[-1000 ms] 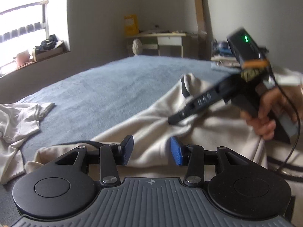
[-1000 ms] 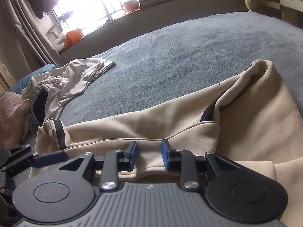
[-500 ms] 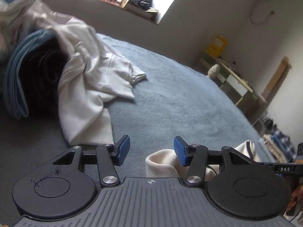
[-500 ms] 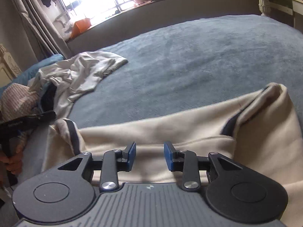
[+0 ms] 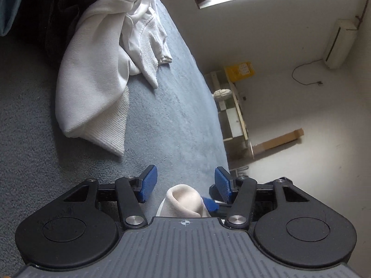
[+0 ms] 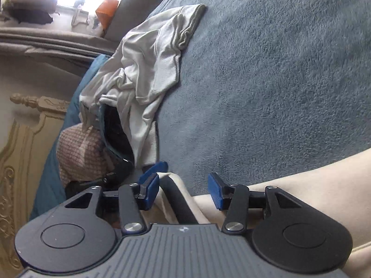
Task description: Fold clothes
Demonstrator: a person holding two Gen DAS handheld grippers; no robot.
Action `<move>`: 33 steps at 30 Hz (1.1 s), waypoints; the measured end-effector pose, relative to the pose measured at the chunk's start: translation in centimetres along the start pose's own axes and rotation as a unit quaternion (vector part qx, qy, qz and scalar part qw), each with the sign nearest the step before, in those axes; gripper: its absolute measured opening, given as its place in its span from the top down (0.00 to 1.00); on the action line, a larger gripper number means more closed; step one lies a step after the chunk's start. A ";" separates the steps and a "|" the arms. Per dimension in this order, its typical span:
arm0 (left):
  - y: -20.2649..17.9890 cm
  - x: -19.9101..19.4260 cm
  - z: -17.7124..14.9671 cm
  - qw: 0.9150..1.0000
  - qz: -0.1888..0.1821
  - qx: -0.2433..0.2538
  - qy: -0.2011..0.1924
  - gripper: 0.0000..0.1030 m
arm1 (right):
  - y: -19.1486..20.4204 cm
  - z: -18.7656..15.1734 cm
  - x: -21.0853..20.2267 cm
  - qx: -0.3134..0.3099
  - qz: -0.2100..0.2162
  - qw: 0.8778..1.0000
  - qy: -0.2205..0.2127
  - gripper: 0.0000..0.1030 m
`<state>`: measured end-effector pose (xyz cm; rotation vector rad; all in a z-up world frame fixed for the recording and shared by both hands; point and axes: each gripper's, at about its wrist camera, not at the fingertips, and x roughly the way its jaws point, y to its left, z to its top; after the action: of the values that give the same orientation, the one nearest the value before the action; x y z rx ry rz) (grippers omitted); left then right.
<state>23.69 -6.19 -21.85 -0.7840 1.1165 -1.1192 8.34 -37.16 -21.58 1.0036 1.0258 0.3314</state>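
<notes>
A beige garment with black trim lies on the blue bed cover (image 6: 278, 81). In the left wrist view its rolled end (image 5: 183, 199) sits between the pads of my left gripper (image 5: 185, 185), which is open and not pinching it. In the right wrist view the black-trimmed edge (image 6: 176, 199) of the beige garment (image 6: 301, 180) lies between the pads of my right gripper (image 6: 182, 192), also open. The two grippers are close together: a blue fingertip (image 6: 157, 166) of the left one shows just beyond my right gripper's left pad.
A crumpled white garment (image 5: 97, 69) (image 6: 148, 69) lies further along the bed beside dark and teal bedding (image 6: 69, 120). A pink checked item (image 6: 78, 153) and a carved headboard (image 6: 23, 139) stand at the left. A desk (image 5: 231, 115) stands beyond the bed edge.
Both grippers have rolled onto their sides and come together at the beige garment's trimmed end. The left gripper swung away from the middle of the garment; the right gripper's jaws stand wider.
</notes>
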 end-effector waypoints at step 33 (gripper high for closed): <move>-6.4 -4.7 -4.6 0.940 0.173 0.237 -0.171 0.95 | 8.3 -22.3 10.5 -0.784 -0.416 0.440 -0.140 0.81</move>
<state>17.27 -3.34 -16.01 -0.3614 0.6197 -0.8589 -3.07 -13.91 -23.83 -1.1793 0.3720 0.1310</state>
